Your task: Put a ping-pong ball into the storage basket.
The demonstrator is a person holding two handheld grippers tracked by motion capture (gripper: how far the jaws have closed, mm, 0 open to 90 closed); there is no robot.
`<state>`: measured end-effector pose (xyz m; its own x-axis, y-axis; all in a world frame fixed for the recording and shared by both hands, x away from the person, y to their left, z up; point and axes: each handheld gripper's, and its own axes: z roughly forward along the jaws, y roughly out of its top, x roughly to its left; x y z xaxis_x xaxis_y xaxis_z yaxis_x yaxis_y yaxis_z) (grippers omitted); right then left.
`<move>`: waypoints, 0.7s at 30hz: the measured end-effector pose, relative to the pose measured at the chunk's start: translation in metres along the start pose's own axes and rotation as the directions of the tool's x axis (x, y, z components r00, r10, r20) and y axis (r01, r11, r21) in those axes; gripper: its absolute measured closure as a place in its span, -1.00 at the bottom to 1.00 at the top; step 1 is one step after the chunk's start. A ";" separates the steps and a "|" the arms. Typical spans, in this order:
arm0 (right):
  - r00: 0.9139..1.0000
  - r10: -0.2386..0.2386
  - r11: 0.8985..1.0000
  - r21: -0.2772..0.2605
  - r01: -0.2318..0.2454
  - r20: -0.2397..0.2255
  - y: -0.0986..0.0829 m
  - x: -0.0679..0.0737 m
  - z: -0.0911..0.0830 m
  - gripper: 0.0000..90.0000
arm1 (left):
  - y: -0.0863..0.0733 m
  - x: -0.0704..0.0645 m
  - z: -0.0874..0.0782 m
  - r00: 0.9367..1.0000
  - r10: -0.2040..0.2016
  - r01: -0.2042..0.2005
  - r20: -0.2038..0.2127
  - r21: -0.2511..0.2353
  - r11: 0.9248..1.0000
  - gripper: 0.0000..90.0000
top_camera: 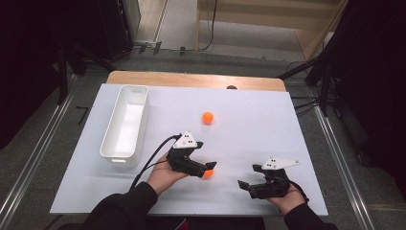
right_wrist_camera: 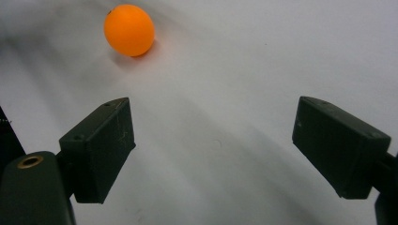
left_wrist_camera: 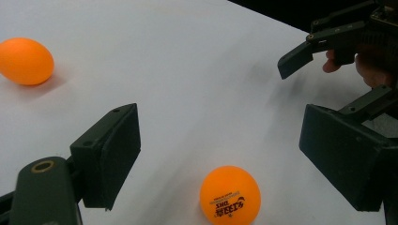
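Two orange balls lie on the white board (top_camera: pixel 249 120). One ball (top_camera: pixel 207 117) rests alone near the middle. The other ball (top_camera: pixel 208 174) (left_wrist_camera: pixel 230 194) sits on the board between the jaws of my left gripper (top_camera: pixel 208 169) (left_wrist_camera: pixel 218 136), which is open and not touching it. The lone ball (left_wrist_camera: pixel 23 61) is far off to the left in the left gripper view. My right gripper (top_camera: pixel 249 176) (right_wrist_camera: pixel 211 117) hovers open at the front right, with nothing between its jaws. An orange ball (right_wrist_camera: pixel 129 29) lies ahead and to the left in the right gripper view.
A long white bin (top_camera: pixel 125 124) stands on the left side of the board, and it looks empty. The other hand's gripper (left_wrist_camera: pixel 328 47) shows at the top right of the left gripper view. The wooden table edge (top_camera: pixel 191 79) runs behind the board.
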<state>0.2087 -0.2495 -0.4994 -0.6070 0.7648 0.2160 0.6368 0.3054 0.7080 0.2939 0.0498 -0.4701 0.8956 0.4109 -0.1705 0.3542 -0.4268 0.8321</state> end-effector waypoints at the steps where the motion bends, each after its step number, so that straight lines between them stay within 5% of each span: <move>1: 1.000 0.000 1.000 0.000 0.000 -0.001 0.000 0.000 0.000 -0.74 | 0.000 0.000 0.000 1.000 0.000 0.000 0.000 0.000 1.000 -0.70; 21: 1.000 0.002 1.000 0.002 -0.002 -0.007 0.001 0.001 0.001 -0.74 | -0.015 -0.003 0.009 1.000 0.018 -0.018 0.012 0.016 1.000 -0.70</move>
<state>0.2091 -0.2474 -0.4994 -0.6090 0.7615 0.2218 0.6391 0.3054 0.7059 0.2886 0.0479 -0.4869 0.9051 0.3931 -0.1621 0.3423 -0.4473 0.8263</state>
